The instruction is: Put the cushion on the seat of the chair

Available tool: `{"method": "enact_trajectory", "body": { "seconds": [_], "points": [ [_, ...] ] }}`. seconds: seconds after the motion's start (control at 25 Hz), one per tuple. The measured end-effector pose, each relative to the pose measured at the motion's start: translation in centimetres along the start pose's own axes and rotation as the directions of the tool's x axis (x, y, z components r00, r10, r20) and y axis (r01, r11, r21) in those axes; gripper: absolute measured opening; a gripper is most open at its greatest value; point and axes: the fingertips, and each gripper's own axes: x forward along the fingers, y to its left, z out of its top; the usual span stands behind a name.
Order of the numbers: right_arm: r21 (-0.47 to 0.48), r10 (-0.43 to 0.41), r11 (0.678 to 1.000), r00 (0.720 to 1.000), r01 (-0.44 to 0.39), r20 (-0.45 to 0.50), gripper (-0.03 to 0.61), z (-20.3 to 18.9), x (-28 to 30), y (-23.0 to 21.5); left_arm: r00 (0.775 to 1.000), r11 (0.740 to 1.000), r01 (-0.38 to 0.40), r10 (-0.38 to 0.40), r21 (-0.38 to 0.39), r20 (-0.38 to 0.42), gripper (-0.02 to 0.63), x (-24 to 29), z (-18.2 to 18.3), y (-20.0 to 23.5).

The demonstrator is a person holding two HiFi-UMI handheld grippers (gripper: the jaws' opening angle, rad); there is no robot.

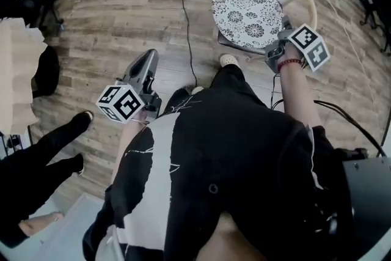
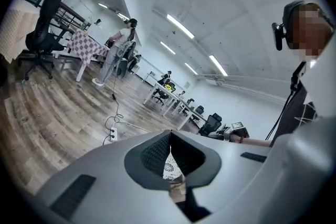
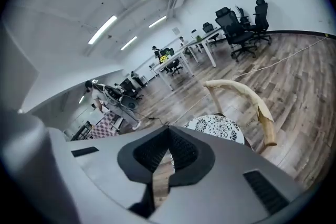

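My left gripper (image 2: 169, 135) had its fingers (image 2: 151, 153) pressed together at the tips, with nothing between them. Through the slit below the tips showed a sliver of the flower-patterned cushion (image 2: 171, 169). Beyond lay the wooden floor (image 2: 58, 113), with a white power strip (image 2: 112, 135) on its cable. A black office chair (image 2: 44, 23) stood at the far left, near a checked table (image 2: 86, 45) where a person (image 2: 118, 52) stood. My right gripper (image 2: 235, 131) showed at the right.
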Motion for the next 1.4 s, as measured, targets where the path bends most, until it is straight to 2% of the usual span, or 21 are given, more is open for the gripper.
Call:
{"method": "enact_trajectory", "body": {
  "seconds": [0.08, 0.2, 0.32, 0.4, 0.92, 1.4],
  "points": [
    [-0.034, 0.038, 0.999, 0.999, -0.037, 0.029, 0.015, 0.8, -2.0, 1.8, 0.999, 0.999, 0.043, -0.043, 0.014, 0.005, 0.015, 0.1, 0.3, -1.0],
    [-0.137, 0.087, 0.988, 0.995, -0.078, 0.057, 0.015, 1.5, -5.1, 3.8, 0.995, 0.994, 0.099, -0.098, 0.036, -0.017, 0.015, 0.0, -0.5, -2.5],
    [-0.235, 0.115, 0.967, 0.991, -0.095, 0.072, 0.015, 2.1, -8.1, 4.7, 0.992, 0.992, 0.123, -0.122, 0.037, -0.03, 0.015, -0.7, -1.5, -3.2],
    [-0.265, 0.128, 0.959, 0.988, -0.103, 0.081, 0.015, 2.6, -9.7, 5.0, 0.991, 0.991, 0.132, -0.131, 0.032, -0.033, 0.014, -1.1, -1.7, -3.5],
    [-0.293, 0.154, 0.948, 0.985, -0.125, 0.078, 0.015, 3.8, -13.6, 2.4, 0.991, 0.989, 0.131, -0.132, 0.066, 0.012, 0.014, -2.1, -1.0, -7.2],
    [-0.326, 0.167, 0.933, 0.986, -0.149, 0.027, 0.015, 4.0, -17.5, -2.6, 0.993, 0.993, 0.115, -0.116, 0.018, 0.004, 0.014, -3.0, -6.4, -11.7]
  ]
}}
